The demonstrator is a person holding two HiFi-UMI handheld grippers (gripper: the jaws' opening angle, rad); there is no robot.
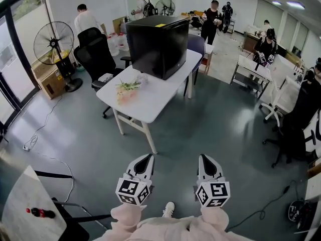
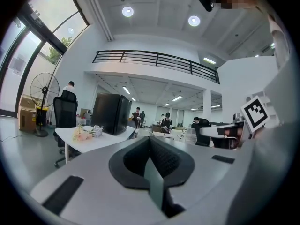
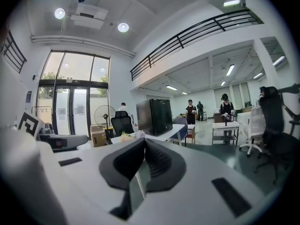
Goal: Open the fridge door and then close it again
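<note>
A small black fridge (image 1: 158,44) stands on a white table (image 1: 150,102) several steps ahead of me, and I see no gap at its door. The left gripper view shows the fridge (image 2: 110,114) to the left, far off. It (image 3: 154,116) stands near the middle of the right gripper view. My left gripper (image 1: 147,157) and right gripper (image 1: 205,158) are held side by side low over the floor, well short of the table. In both gripper views the jaws are shut with nothing between them: left (image 2: 150,142), right (image 3: 143,144).
A bunch of flowers (image 1: 128,87) lies on the table near the fridge. Black office chairs (image 1: 95,56) and a standing fan (image 1: 55,44) are at the left. More desks and chairs (image 1: 281,99) line the right. Several people stand at the back. A cable (image 1: 40,134) runs over the floor.
</note>
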